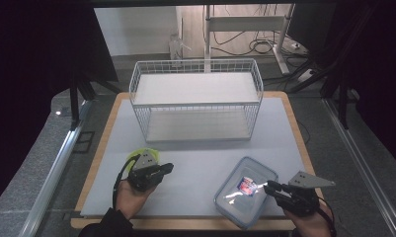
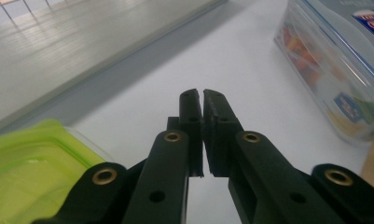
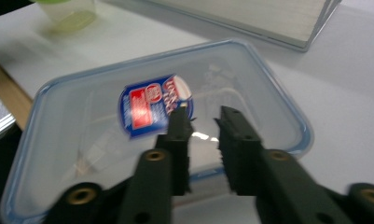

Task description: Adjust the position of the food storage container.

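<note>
sat on the white mat (image 1: 195,163) near the front right edge, that clear lidded container (image 1: 245,190). right gripper (image 3: 203,114) hovered over its lid, jaws slightly parted, clamping nothing. left gripper (image 2: 203,95) clenched empty beside the green cup (image 2: 31,163).

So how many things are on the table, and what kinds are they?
Wire shelf racks: 1
Clear boxes with blue-edged lids: 1
Green containers: 1
Grippers in hands: 2, left gripper and right gripper
Total: 5
</note>
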